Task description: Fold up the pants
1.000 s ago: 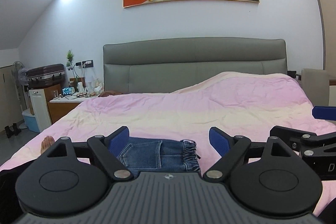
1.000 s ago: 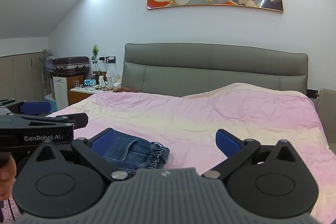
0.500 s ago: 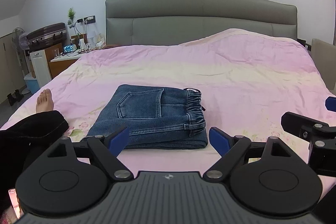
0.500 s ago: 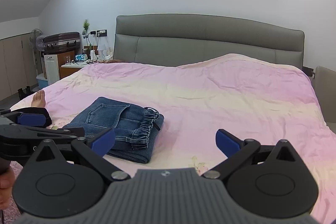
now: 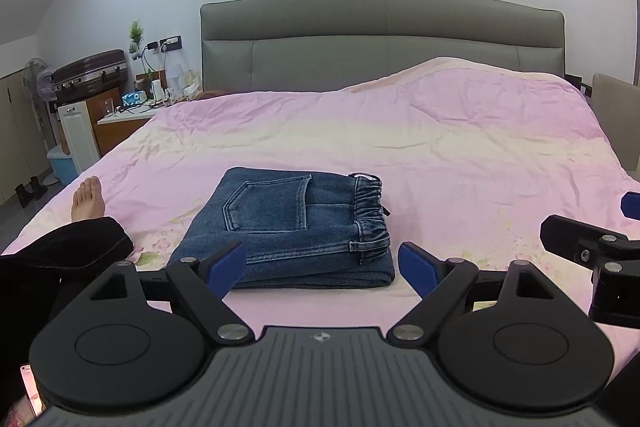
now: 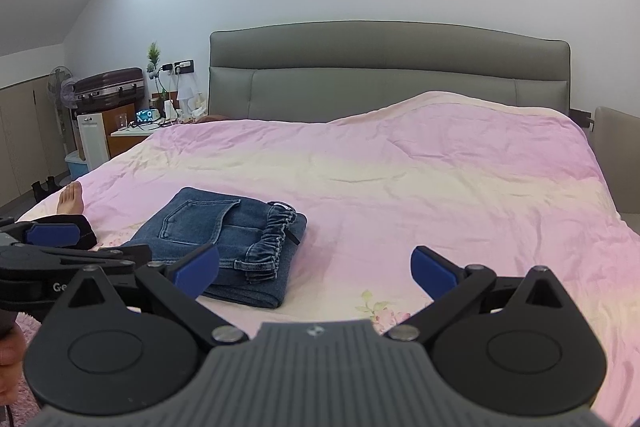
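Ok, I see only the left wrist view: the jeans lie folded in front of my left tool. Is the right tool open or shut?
Observer: Open. The right tool has its fingers wide apart, and only the sheet shows between them.
Operator: Where are the jeans from it?
Observer: The jeans lie left of that gap; the tool's left pad covers their near edge in the picture. I cannot tell if it touches them.
Operator: Is any hand visible there?
Observer: Only a bit of a hand, at the picture's lower left edge.
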The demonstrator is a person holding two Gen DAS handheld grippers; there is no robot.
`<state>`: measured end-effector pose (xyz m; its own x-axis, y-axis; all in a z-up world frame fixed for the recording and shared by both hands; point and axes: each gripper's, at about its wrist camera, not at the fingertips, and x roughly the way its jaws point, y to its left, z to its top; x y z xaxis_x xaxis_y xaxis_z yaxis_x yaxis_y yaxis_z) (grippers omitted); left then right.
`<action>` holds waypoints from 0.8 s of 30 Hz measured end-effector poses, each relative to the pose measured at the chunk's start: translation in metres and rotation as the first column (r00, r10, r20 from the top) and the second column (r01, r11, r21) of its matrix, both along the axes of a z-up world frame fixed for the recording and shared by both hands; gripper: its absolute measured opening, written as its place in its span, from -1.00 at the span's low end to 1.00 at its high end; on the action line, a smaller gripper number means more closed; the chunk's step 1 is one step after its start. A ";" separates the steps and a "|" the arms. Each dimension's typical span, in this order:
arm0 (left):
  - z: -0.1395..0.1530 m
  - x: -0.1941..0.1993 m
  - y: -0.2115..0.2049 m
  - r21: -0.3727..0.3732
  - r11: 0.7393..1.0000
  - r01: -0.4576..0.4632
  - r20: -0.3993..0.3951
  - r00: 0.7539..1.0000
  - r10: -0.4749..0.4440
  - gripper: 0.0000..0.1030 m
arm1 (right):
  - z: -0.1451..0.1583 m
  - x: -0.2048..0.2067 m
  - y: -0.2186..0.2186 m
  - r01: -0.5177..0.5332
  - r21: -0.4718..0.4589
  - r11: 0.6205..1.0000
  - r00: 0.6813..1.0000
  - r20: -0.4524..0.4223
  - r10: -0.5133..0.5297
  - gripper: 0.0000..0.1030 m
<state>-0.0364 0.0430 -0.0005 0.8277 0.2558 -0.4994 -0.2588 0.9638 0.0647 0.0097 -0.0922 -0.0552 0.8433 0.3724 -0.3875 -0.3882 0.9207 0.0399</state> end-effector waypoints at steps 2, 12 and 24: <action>0.001 0.000 0.000 -0.006 1.000 0.002 0.000 1.000 -0.002 0.95 | 0.000 -0.001 0.000 -0.001 -0.001 1.000 1.000 0.003 0.001 0.90; 0.004 -0.001 -0.003 -0.002 1.000 0.000 0.006 1.000 0.000 0.95 | 0.000 -0.003 -0.003 0.001 0.009 1.000 1.000 0.010 -0.001 0.90; 0.009 -0.002 -0.005 0.010 1.000 -0.002 0.015 1.000 0.002 0.95 | 0.002 -0.004 -0.005 -0.003 0.014 1.000 1.000 0.016 0.003 0.90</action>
<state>-0.0383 0.0381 0.0088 0.8347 0.2622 -0.4843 -0.2616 0.9626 0.0702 0.0055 -0.0975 -0.0536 0.8482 0.3801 -0.3689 -0.3915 0.9190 0.0467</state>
